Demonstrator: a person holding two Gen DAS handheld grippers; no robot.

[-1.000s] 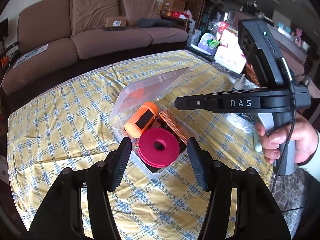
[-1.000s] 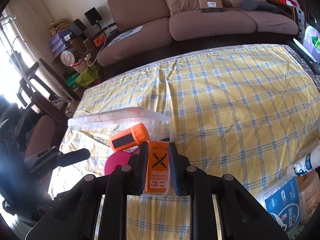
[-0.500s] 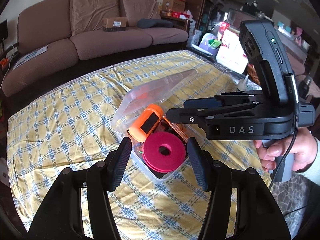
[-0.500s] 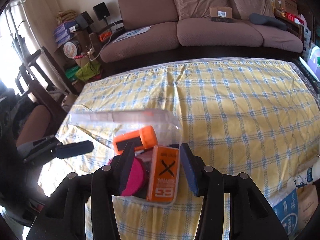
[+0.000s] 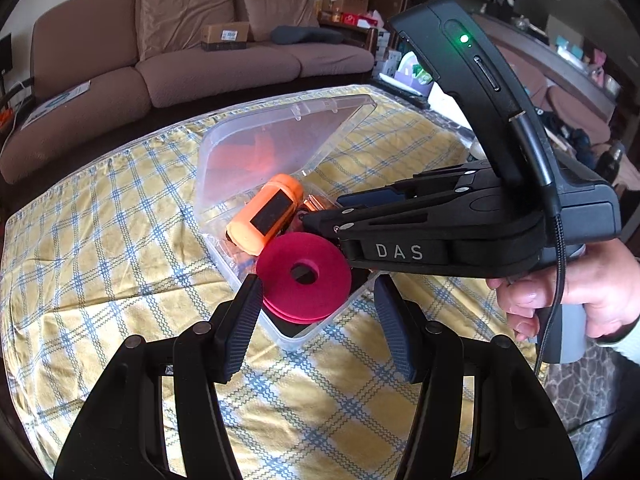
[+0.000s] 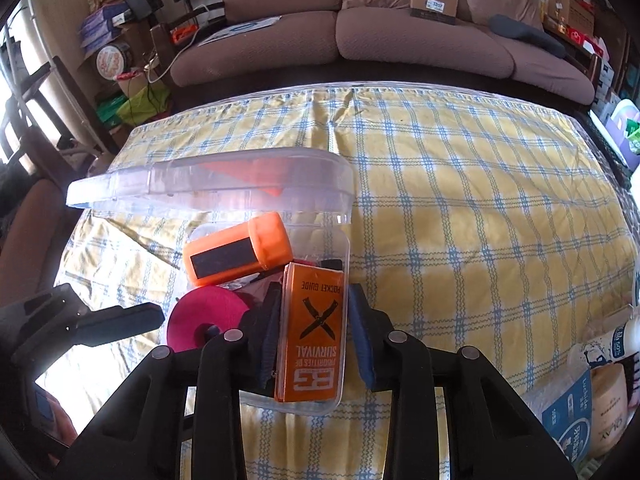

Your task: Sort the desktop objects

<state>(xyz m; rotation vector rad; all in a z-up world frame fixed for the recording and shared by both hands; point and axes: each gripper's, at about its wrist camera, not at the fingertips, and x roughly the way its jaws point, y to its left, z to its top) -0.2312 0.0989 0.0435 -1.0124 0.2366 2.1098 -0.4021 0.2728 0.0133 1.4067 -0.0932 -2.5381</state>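
Note:
A clear plastic box (image 5: 289, 336) (image 6: 345, 240) stands with its lid (image 5: 280, 136) (image 6: 200, 188) open on the yellow checked tablecloth. In it lie an orange case (image 5: 264, 216) (image 6: 236, 254) and a pink tape roll (image 5: 304, 276) (image 6: 204, 316). An orange pocket guide (image 6: 316, 328) leans on the box's right wall. My right gripper (image 6: 315, 296) (image 5: 324, 212) straddles the guide and that wall. Its jaws are closing, with a gap still showing on the right. My left gripper (image 5: 318, 284) hangs open just before the box's near corner, nothing between its fingers (image 6: 120, 316).
A person's hand (image 5: 560, 292) holds the right gripper's handle. Bottles and packets (image 6: 592, 400) crowd the table's right edge. A brown sofa (image 5: 224, 64) with a cardboard box (image 6: 434, 4) runs behind the table. The tablecloth (image 6: 480, 200) stretches bare to the right of the box.
My right gripper came down over the box with the pocket guide, let it go inside, and its jaws widened, then narrowed again. The left gripper stayed put.

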